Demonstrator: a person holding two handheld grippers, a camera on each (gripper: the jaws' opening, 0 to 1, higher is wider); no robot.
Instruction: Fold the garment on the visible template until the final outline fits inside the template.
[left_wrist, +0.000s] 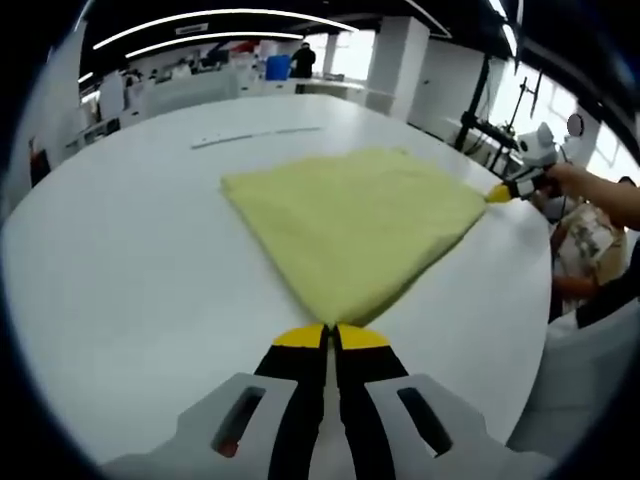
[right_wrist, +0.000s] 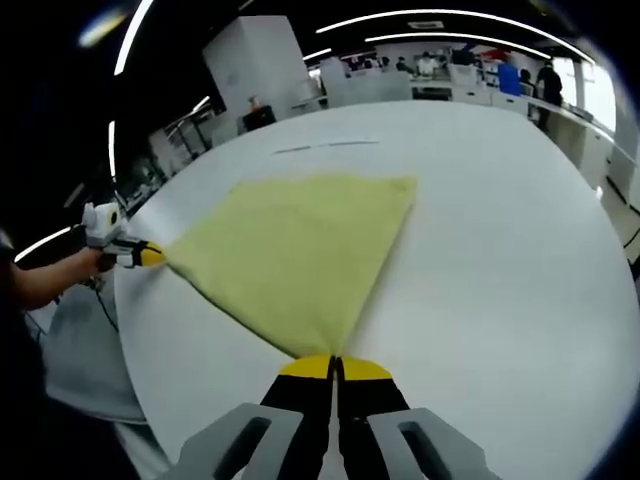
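We had the yellow garment (left_wrist: 350, 225) spread flat on the white table (left_wrist: 130, 270), stretched out between our two grippers. In the left gripper view, the left gripper (left_wrist: 331, 338) had its jaws pinched tight on the near corner of the garment, cloth fanning out straight ahead of the tips. Off to its right, at the table edge, the right gripper (left_wrist: 500, 192) was clamped on another corner, with a hand (left_wrist: 572, 180) behind it.

Same deal from the other side: in the right gripper view the right gripper (right_wrist: 335, 364) was closed on its corner of the garment (right_wrist: 300, 250), and the left gripper (right_wrist: 150, 255) sat far off to its left, biting the opposite corner. A faint line (right_wrist: 325, 146) ran across the table (right_wrist: 500, 260) beyond the garment's far edge.
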